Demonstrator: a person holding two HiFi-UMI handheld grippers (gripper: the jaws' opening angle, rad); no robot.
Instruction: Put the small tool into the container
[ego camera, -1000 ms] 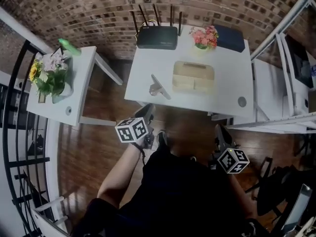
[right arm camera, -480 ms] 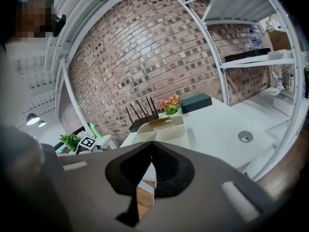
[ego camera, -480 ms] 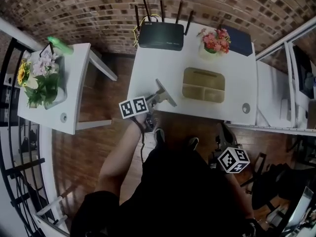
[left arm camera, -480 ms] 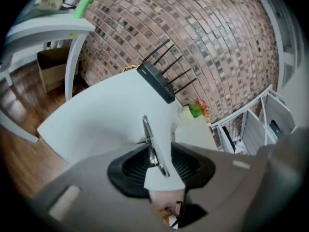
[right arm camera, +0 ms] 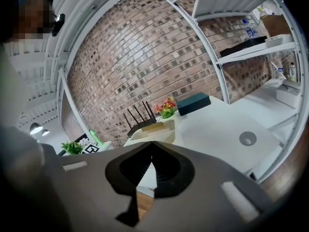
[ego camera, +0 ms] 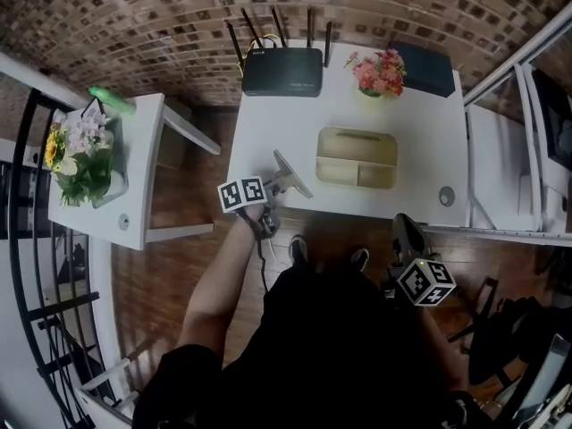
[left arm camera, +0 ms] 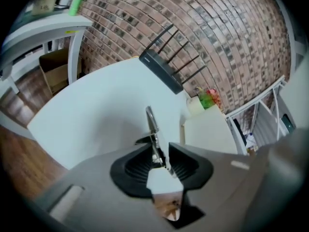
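Observation:
The small metal tool point(ego camera: 291, 174) lies near the front left edge of the white table point(ego camera: 420, 164), left of the tan compartmented container point(ego camera: 322, 157). My left gripper point(ego camera: 273, 189) has reached the tool's near end. In the left gripper view the tool point(left arm camera: 152, 127) stands between the jaws of that gripper point(left arm camera: 161, 152); they are closing, with a little gap still showing beside the metal. The container point(left arm camera: 207, 129) lies just beyond on the right. My right gripper point(ego camera: 404, 232) hangs below the table's front edge, shut and empty point(right arm camera: 152, 144).
A black router point(ego camera: 282, 70) with antennas, a pot of pink flowers point(ego camera: 378, 71) and a dark blue box point(ego camera: 427, 70) line the table's back. A cable hole point(ego camera: 446, 196) is at the front right. A side table with flowers point(ego camera: 89, 150) stands left, white shelving point(ego camera: 527, 150) right.
My left gripper has moved forward from over the floor up to the table's front edge, and its jaws now stand around the tool. The right gripper has hardly moved.

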